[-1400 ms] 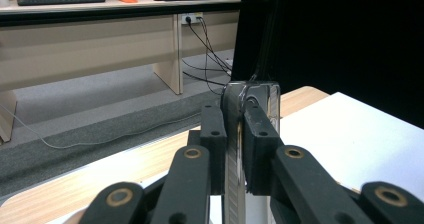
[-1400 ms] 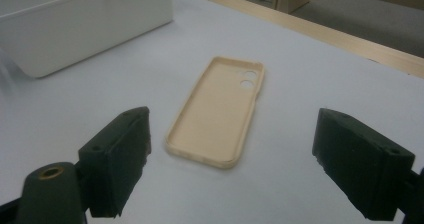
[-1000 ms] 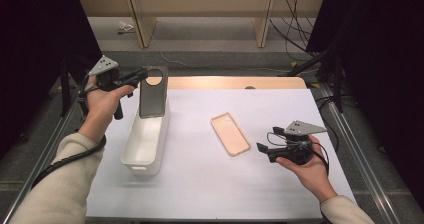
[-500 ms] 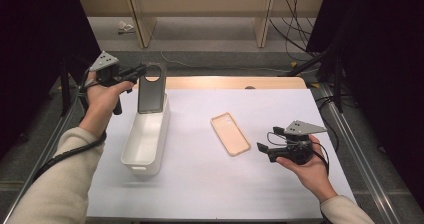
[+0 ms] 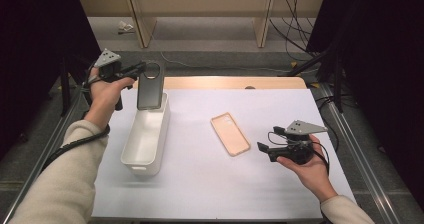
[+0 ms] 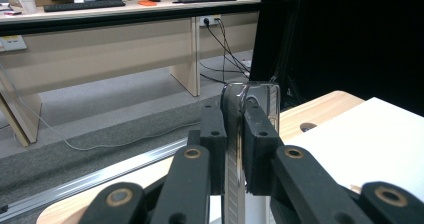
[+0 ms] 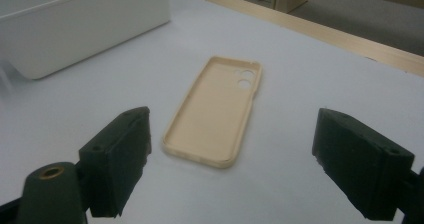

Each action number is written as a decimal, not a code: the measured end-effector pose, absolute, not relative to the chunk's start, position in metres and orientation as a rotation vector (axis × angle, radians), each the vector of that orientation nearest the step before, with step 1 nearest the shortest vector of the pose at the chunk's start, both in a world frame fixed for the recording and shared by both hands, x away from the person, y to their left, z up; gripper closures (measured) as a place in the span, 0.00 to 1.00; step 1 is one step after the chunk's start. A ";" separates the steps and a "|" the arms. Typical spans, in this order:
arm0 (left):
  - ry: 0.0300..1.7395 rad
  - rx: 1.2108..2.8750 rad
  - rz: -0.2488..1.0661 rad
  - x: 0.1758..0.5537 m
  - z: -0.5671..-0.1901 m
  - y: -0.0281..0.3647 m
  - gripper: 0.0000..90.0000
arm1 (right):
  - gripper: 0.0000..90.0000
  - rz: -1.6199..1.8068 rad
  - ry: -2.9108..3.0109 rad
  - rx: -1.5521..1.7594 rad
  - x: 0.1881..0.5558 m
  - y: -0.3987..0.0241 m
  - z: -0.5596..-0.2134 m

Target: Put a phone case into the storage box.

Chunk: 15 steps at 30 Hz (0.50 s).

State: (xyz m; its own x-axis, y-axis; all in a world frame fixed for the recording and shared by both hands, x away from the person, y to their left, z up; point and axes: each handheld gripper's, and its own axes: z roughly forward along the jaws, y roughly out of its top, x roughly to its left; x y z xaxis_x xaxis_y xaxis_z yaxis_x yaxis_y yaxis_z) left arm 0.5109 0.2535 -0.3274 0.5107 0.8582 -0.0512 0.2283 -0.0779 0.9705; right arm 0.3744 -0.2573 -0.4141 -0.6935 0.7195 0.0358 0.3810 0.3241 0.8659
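sleeves: I see cream knit, ribbed cuffs, both forearms | left tool: black body, grey three-cornered plate on top, black cable trailing along my sleeve | right tool: same black build, grey plate, looped black cable | jaws: my gripper views show matte black blocks, brass-coloured pivot rivets, small screw holes

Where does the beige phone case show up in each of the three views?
High view: beige phone case flat on the table, right of the white bin.
Left gripper view: not in it.
Right gripper view: centre, between the open jaws.
Shared landmark: white bin.
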 end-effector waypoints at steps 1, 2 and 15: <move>0.948 1.601 0.685 0.512 -0.328 0.254 0.90 | 0.18 1.316 2.241 0.980 0.374 -0.257 -0.414; 0.947 1.601 0.687 0.513 -0.329 0.254 0.90 | 0.18 1.316 2.241 0.982 0.375 -0.257 -0.414; 0.963 1.593 0.673 0.521 -0.344 0.255 0.90 | 0.19 1.316 2.241 0.981 0.375 -0.256 -0.414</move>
State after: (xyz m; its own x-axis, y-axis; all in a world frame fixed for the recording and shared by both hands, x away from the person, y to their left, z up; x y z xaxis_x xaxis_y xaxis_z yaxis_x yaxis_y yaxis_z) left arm 0.5209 0.2555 -0.3441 0.5078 0.8591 -0.0643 0.2348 -0.0662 0.9698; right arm 0.3745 -0.2564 -0.4144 -0.6933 0.7197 0.0371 0.3831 0.3245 0.8648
